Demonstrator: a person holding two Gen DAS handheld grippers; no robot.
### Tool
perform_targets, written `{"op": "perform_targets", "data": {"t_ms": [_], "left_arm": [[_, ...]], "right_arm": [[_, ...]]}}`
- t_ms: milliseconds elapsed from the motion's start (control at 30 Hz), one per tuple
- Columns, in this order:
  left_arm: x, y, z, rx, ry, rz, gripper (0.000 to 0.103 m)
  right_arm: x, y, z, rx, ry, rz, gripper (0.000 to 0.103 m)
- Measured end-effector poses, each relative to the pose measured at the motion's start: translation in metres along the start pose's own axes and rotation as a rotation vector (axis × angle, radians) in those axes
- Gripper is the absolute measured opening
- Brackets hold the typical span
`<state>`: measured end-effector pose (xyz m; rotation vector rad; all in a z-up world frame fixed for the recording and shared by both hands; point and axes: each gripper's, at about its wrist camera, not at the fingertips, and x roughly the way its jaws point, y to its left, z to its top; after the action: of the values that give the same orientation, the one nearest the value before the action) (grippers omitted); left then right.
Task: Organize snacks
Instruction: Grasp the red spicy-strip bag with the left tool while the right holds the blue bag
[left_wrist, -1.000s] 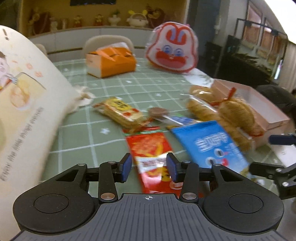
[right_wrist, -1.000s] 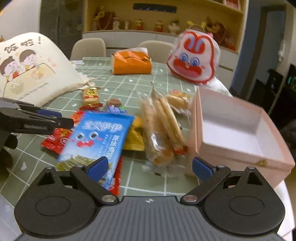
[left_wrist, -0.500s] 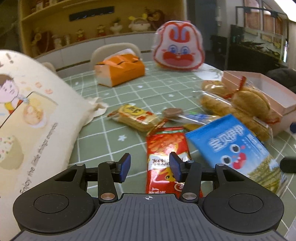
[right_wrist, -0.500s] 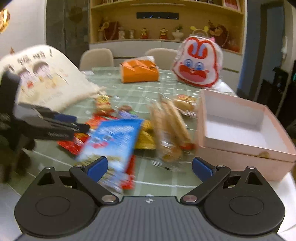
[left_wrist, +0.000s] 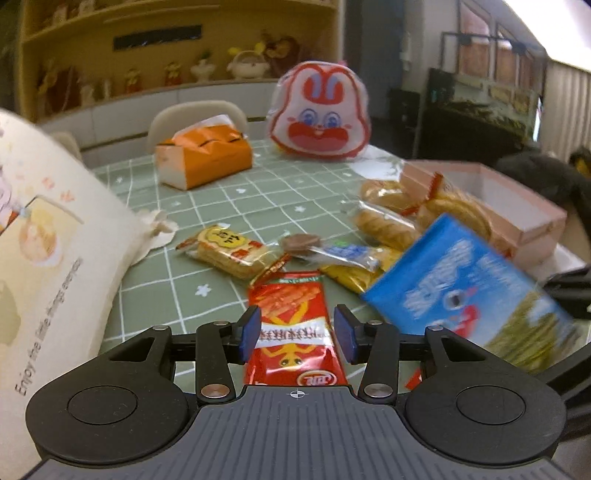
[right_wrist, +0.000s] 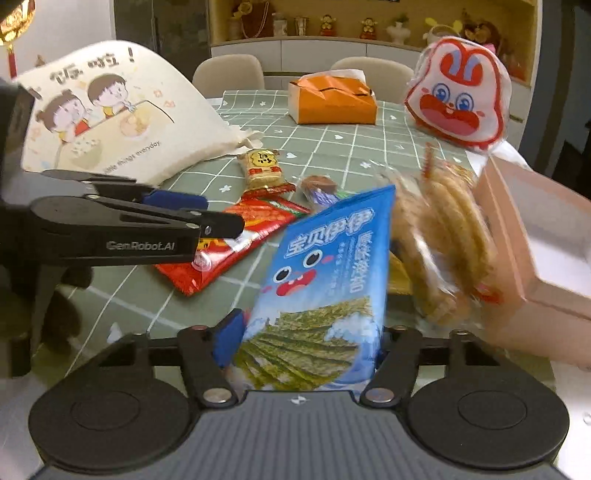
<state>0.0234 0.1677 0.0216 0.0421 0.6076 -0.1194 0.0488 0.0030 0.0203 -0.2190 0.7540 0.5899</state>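
Green checked desk (left_wrist: 207, 206) – right tool (right_wrist: 299, 341) pinches the blue packet (right_wrist: 325, 273); left tool (left_wrist: 295, 334) spread over the red packet (left_wrist: 295, 325).

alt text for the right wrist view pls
The right gripper holds a blue seaweed snack bag between its fingers, lifted above a green checked table. Behind lie a red snack packet, bagged biscuits and an open pink box; the left gripper reaches in.

Blue packet (right_wrist: 325, 280) newly in right claw (right_wrist: 301, 341)
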Motion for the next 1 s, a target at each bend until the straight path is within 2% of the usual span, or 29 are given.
{"op": "perform_targets", "data": {"t_ms": [100, 267, 333, 400, 533, 667, 767, 900, 1000], "left_arm": [[0.011, -0.003, -0.004, 0.012, 0.042, 0.031, 0.054], [0.021, 0.005, 0.001, -0.033, 0.054, 0.084, 0.059], [0.026, 0.008, 0.002, -0.042, 0.065, 0.079, 0.061], [0.029, 0.008, 0.003, -0.050, 0.078, 0.067, 0.065], [0.036, 0.007, 0.009, -0.049, 0.098, 0.074, 0.065], [0.040, 0.004, 0.014, -0.074, 0.116, 0.086, 0.064], [0.036, -0.002, 0.012, -0.070, 0.116, 0.093, 0.062], [0.011, -0.016, -0.001, -0.029, 0.136, 0.040, 0.058], [-0.015, -0.033, -0.016, 0.015, 0.151, 0.008, 0.058]], "right_arm": [[-0.020, -0.016, -0.016, 0.012, -0.002, -0.002, 0.063], [-0.044, -0.044, -0.045, 0.041, 0.012, -0.009, 0.063], [-0.052, -0.054, -0.053, 0.047, 0.020, 0.004, 0.070], [-0.060, -0.059, -0.061, 0.036, 0.008, -0.024, 0.082], [-0.075, -0.065, -0.074, -0.017, -0.042, -0.100, 0.085], [-0.083, -0.073, -0.083, -0.010, -0.058, -0.109, 0.086], [-0.095, -0.077, -0.089, -0.002, -0.101, -0.104, 0.086], [-0.111, -0.083, -0.092, -0.008, -0.142, -0.049, 0.089], [-0.111, -0.086, -0.090, -0.006, -0.151, -0.067, 0.090]]}}
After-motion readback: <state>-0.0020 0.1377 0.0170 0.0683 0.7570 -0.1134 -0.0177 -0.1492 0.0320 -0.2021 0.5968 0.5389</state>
